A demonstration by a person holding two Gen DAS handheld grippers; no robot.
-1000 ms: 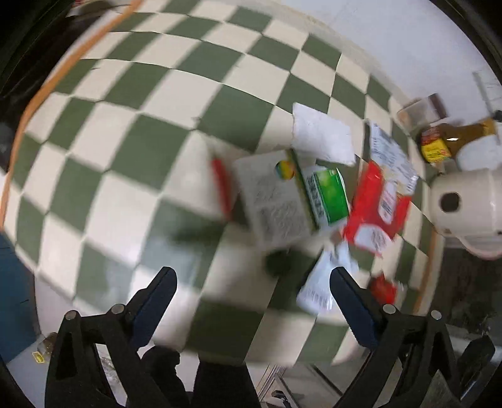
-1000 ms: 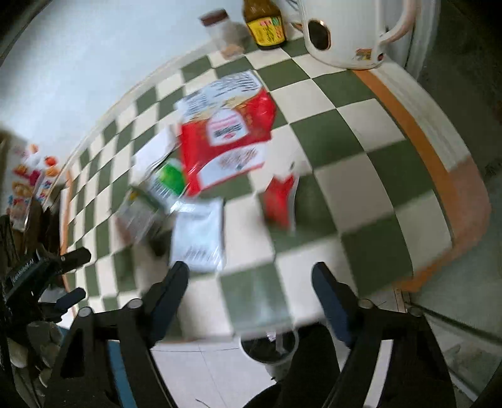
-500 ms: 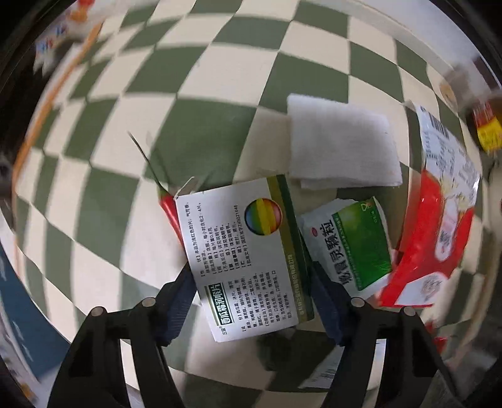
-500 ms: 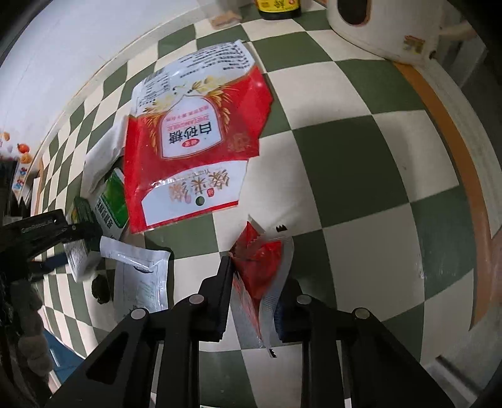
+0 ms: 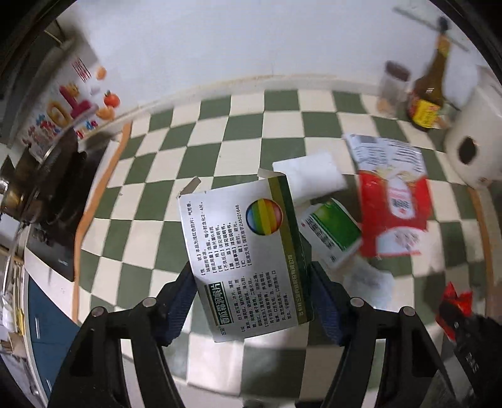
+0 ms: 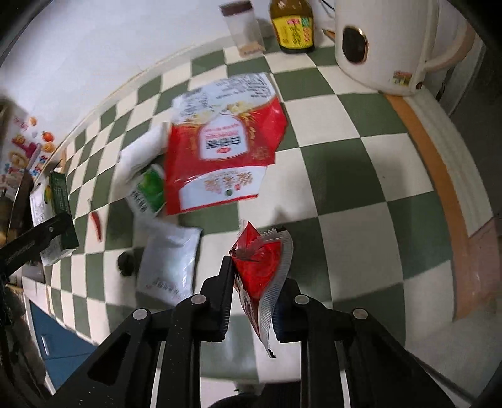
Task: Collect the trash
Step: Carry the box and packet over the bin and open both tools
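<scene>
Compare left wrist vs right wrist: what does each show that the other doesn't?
Left wrist only: the medicine box face-on in the left gripper, and a dark stove. Right wrist only: a small red chili, a black cap, and the kettle handle. Both: the red sachet in the right gripper, red sugar bag, green sachet, bottle.

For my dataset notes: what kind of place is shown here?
Probably a home kitchen counter: a checkered cloth bearing an electric kettle, a sauce bottle, and a stove alongside.
</scene>
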